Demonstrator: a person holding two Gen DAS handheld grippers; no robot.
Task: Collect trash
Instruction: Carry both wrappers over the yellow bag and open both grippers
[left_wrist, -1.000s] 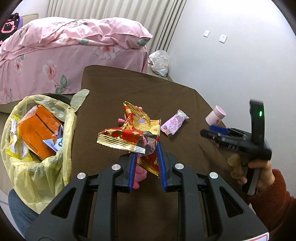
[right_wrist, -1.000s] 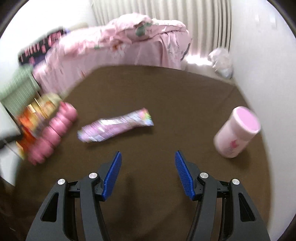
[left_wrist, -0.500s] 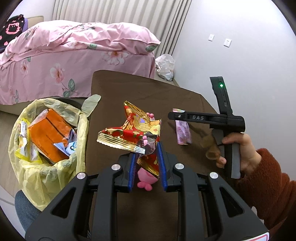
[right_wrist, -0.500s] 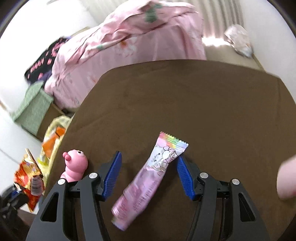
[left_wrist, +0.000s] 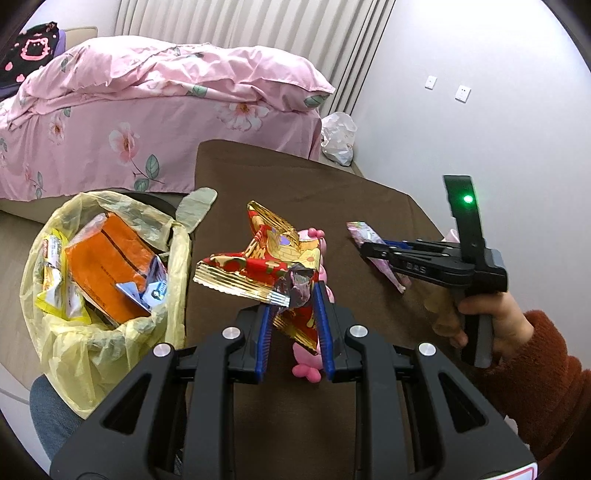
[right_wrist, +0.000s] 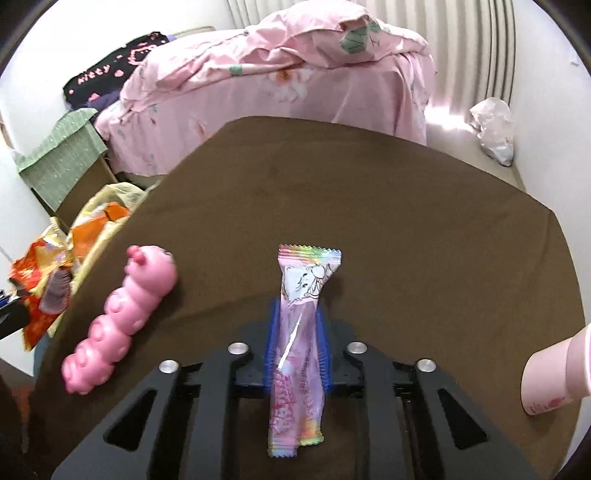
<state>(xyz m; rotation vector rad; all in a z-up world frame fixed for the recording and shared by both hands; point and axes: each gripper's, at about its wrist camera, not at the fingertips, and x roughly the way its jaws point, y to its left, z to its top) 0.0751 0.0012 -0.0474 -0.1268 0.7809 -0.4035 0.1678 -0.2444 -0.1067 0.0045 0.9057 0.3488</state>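
Two hand-held black grippers with blue finger pads are each pinching a piece of trash over the brown cloth-covered table (right_wrist: 406, 221). The left gripper (left_wrist: 294, 314) is squeezing a crumpled red-and-gold foil snack wrapper (left_wrist: 258, 266) between its pads, holding it raised just beside the yellow plastic trash bag (left_wrist: 74, 350) at the table's left edge. That bag is holding an orange carton (left_wrist: 107, 266) and some yellow packets (left_wrist: 55, 273). The right gripper (right_wrist: 297, 341) is pressing its pads against both sides of a long pink candy wrapper with a rainbow-striped crimped end (right_wrist: 301, 317); the wrapper is running lengthwise between the fingers and sticking out past their tips. In the left wrist view, the right gripper (left_wrist: 369, 249) is reaching in from the right, gripped by a hand in a rust-coloured fuzzy sleeve (left_wrist: 495, 325). A pink segmented caterpillar toy (right_wrist: 118, 321) is lying on the table left of the candy wrapper, well apart from it. A pale pink cylindrical cup (right_wrist: 554, 373) is showing at the right edge.
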